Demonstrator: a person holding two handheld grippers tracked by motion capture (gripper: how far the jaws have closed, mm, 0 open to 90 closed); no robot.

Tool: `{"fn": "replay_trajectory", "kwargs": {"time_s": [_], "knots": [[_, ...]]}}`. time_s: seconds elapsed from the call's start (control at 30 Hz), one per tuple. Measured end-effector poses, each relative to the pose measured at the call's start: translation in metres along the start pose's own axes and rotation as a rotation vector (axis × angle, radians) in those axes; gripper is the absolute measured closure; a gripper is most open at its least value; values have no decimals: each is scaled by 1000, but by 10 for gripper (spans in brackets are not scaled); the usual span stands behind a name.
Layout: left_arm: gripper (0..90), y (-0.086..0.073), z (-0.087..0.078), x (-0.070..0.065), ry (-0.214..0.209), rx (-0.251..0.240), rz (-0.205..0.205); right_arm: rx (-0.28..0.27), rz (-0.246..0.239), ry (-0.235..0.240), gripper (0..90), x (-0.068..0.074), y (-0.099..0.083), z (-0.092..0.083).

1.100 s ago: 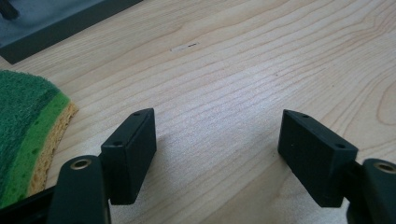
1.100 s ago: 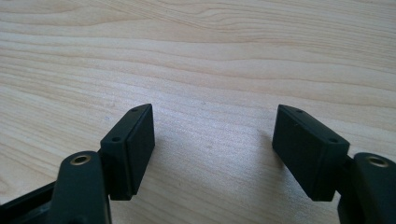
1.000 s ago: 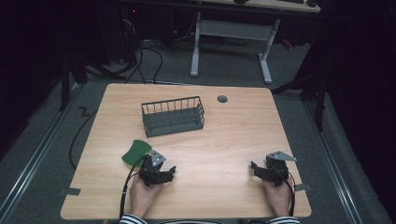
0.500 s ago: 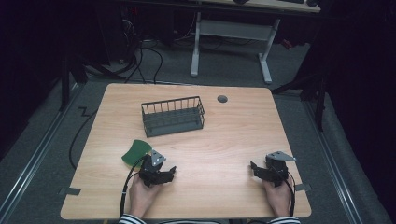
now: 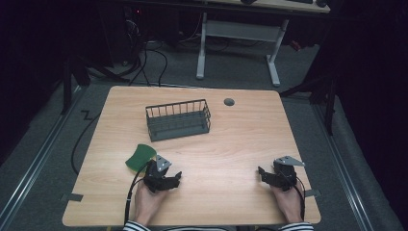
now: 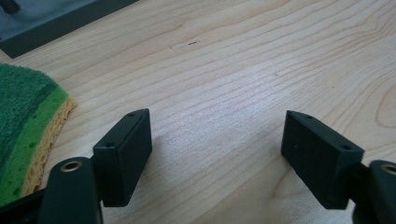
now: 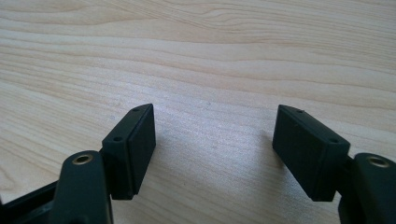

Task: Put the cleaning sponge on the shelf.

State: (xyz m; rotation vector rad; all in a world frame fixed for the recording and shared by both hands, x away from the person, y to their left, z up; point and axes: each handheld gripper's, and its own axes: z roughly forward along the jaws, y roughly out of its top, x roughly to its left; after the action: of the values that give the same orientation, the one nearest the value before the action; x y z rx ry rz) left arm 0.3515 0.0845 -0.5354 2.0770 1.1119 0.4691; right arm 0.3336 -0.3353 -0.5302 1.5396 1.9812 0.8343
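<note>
The sponge (image 5: 140, 157), green scouring side up with a yellow layer underneath, is lying flat on the table (image 5: 231, 144) right beside the left gripper (image 5: 174, 179), just to its outer side and not touching the jaws as far as the left gripper view shows. That gripper's jaws have just been opening wider and they're standing well apart over bare wood, nothing between them. The right gripper (image 5: 262, 174) is resting near the table's right edge, jaws also spread wide with only tabletop between. The wire basket (image 5: 178, 120) is sitting farther back toward the middle of the table, well apart from the sponge, looking empty inside.
</note>
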Motion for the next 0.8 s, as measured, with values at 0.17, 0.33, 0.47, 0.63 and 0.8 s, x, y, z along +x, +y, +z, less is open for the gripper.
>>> {"fn": "replay_trajectory", "kwargs": {"time_s": [0.17, 0.33, 0.47, 0.63, 0.8], "knots": [[249, 0, -1, 0, -3, 3, -2, 12, -6, 6, 354, 1, 2, -1], [270, 0, -5, 2, -18, -8, -3, 5, -52, -28, 403, 11, 6, 2], [293, 1, -10, 5, -37, -21, -17, 8, -44, 19, 421, 16, 8, 4], [319, 4, -21, 9, -69, -10, -40, 10, -46, 73, 448, 20, 16, 1], [307, 12, -36, 16, -114, -39, -62, -19, -62, 160, 478, 28, 31, -3]]}}
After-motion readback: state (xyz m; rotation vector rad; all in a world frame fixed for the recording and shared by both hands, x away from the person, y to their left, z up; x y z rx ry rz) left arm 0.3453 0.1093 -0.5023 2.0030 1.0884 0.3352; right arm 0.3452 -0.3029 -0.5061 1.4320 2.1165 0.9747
